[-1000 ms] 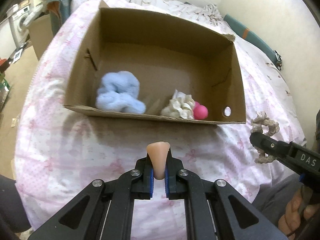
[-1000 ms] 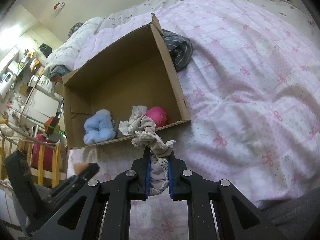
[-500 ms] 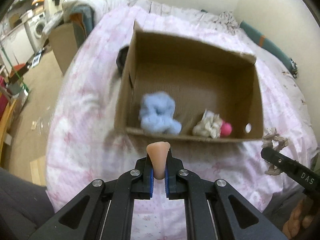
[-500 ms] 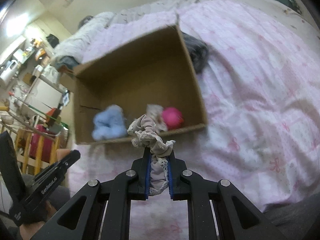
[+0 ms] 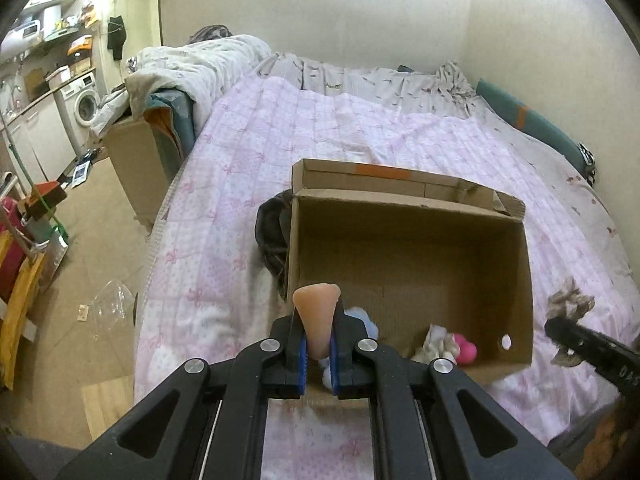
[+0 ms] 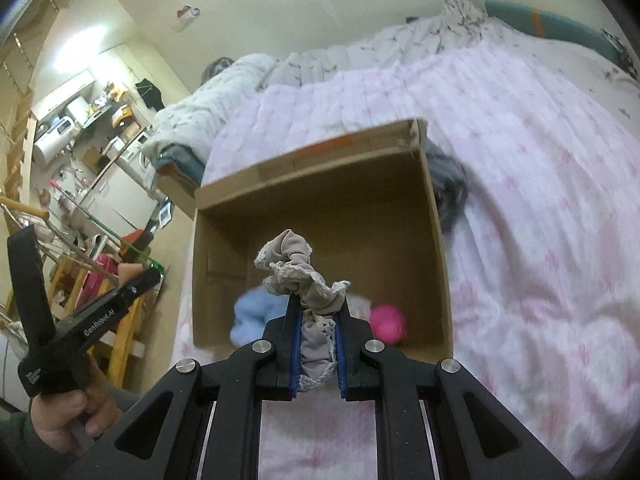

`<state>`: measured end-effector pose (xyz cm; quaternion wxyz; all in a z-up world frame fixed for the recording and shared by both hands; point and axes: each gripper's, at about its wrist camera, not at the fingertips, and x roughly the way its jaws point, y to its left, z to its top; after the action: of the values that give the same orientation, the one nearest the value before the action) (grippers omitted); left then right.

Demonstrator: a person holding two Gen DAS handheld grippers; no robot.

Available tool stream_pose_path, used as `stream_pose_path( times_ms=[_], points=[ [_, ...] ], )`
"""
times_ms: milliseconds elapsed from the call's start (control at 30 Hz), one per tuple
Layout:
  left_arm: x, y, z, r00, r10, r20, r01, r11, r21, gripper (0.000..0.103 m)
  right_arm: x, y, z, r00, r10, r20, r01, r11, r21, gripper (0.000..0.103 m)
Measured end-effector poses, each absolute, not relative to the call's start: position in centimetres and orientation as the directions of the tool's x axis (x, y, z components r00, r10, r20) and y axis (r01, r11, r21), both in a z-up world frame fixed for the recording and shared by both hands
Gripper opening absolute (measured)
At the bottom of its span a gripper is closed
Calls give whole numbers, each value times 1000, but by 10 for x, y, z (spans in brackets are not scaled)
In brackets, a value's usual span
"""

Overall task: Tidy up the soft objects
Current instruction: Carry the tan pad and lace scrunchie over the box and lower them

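An open cardboard box (image 5: pixel 404 216) (image 6: pixel 320 184) lies on the pink bedspread. Inside it, near the front wall, are a light blue fluffy piece (image 6: pixel 250 314), a cream cloth bundle (image 5: pixel 434 342) and a pink ball (image 5: pixel 464 352) (image 6: pixel 388 322). My left gripper (image 5: pixel 318 334) is shut on a peach, cone-shaped soft piece (image 5: pixel 317 316), held just before the box's front left corner. My right gripper (image 6: pixel 318 330) is shut on a beige lace-trimmed scrunchie (image 6: pixel 298 272) over the box's front edge. That scrunchie also shows at the right of the left wrist view (image 5: pixel 570 302).
A dark striped garment (image 5: pixel 272 236) (image 6: pixel 450 188) lies against the box's far side. The bed's edge (image 5: pixel 160 224) drops to a floor with a second cardboard box (image 5: pixel 134 160), plastic wrap (image 5: pixel 110 308) and clutter. A rumpled duvet (image 5: pixel 200 64) lies at the head. A hand (image 6: pixel 68 416) grips the left tool.
Both grippers have lifted and tipped upward, so the box sits lower in view and more of the room shows. Each keeps its soft piece. The right gripper has come closer over the box's front.
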<state>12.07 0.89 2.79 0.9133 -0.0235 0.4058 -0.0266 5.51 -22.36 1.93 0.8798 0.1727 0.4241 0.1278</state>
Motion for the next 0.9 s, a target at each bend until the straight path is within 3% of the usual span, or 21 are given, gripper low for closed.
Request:
stream_pose_path(
  times_ms=[200, 300, 900],
  points=[
    [140, 1, 13, 676, -76, -733, 64, 997, -44, 8, 67, -222, 4, 631, 361, -687, -102, 916, 388, 15],
    [147, -3, -1, 696, -54, -716, 75, 997, -1, 8, 72, -219, -15, 591, 344, -730, -65, 922, 381, 15],
    [152, -7, -28, 624, -132, -770, 78, 991, -106, 9, 83, -217, -39, 529, 258, -808, -14, 955, 295, 15]
  ],
)
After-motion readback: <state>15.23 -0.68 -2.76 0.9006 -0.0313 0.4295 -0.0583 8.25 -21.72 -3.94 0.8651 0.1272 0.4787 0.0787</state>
